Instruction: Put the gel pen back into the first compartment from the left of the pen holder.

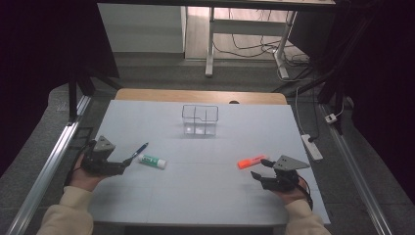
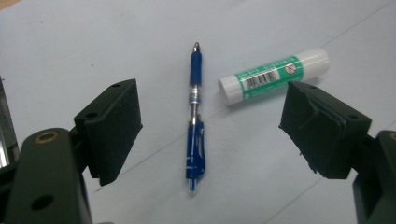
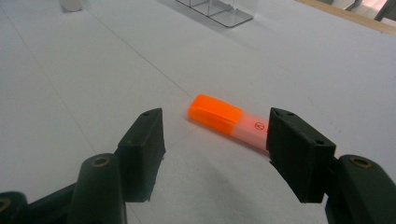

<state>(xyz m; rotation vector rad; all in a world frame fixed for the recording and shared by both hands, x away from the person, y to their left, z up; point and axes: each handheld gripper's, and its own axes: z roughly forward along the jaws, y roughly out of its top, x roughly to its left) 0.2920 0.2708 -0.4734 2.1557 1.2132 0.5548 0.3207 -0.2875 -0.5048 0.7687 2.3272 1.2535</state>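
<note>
On the near left of the table [image 1: 205, 196]: blue pen [image 2: 195, 116] lying flat beside a glue stick [image 2: 273, 74], left hand-held gripper [image 2: 210, 135] wide open astride the pen, apparently lined up to grasp it. Near right: orange highlighter [image 3: 229, 120] on the table, right hand-held gripper [image 3: 217, 149] open just short of it. Far centre: clear divided holder [image 1: 199, 120], empty (likely destination).

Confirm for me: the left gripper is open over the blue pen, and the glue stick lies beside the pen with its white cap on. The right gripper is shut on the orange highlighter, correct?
Not quite. The right gripper is open: in the right gripper view its jaws stand apart and the orange highlighter lies loose on the table. The left gripper, blue pen and glue stick are as you said.
</note>
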